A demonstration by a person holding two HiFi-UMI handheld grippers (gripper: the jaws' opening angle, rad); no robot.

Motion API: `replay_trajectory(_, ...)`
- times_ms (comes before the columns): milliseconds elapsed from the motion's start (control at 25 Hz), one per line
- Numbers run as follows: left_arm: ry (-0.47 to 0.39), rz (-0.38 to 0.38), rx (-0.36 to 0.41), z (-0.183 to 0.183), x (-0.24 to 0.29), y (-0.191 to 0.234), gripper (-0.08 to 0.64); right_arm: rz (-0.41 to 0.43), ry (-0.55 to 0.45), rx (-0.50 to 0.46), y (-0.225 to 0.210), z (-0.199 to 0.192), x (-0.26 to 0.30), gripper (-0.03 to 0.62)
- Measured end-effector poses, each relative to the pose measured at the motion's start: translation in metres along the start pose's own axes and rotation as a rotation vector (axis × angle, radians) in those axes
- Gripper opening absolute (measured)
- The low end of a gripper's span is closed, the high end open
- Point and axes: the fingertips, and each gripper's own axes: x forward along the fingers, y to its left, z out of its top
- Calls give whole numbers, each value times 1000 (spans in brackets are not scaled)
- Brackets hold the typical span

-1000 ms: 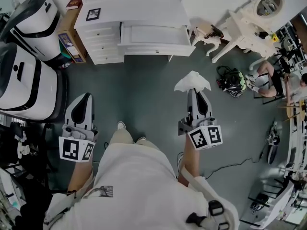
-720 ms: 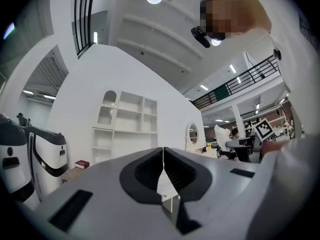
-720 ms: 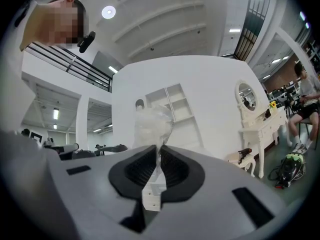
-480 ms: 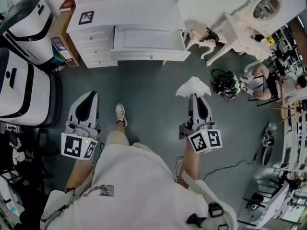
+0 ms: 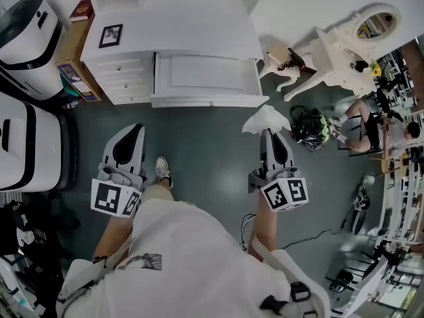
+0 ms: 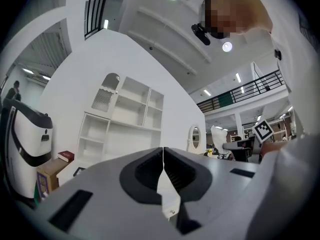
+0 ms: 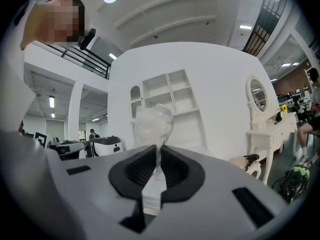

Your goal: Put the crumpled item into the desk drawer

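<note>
Right gripper (image 5: pixel 268 132): jaws closed on the crumpled item (image 5: pixel 265 119), pinching its lower edge so the bulk stands free beyond the tips. The right gripper view confirms this; the pads meet on a thin fold and the wad (image 7: pixel 154 124) rises above them. The material is pale and thin; whether film or paper cannot be told. A grip at the edge appears chosen so the item drops clear once the jaws part.

Left gripper (image 5: pixel 132 130): jaws together with nothing between them, as the left gripper view (image 6: pixel 163 154) shows; it is held at the person's side, well apart from the item, and seems to have no part in this step.

Drawer (image 5: pixel 205 75): pulled out from the white desk (image 5: pixel 179 25), its cavity bare and facing up, ready to receive. From the head view the item sits just beside the drawer's front right corner, not yet over the cavity.

Judgement: carrying stage, item not yet deposited; the next move calls for bringing the right gripper forward and towards the left gripper's side, over the opening, before release; a light wad may cling to the pads.
</note>
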Motion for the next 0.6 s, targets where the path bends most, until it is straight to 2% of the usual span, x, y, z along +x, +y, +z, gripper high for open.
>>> replay_trajectory(280,8,-51,-20,3,92,88,18,-11,16,10,-1,18,121,37)
replay_trajectory(440,33,-81,-38,-9,130,124,18,-47,27,25,-5,12,160,37)
replay_trajectory(600,63,-121,-49,-21,151,140,18,-90,38,40,-11,3,177,37)
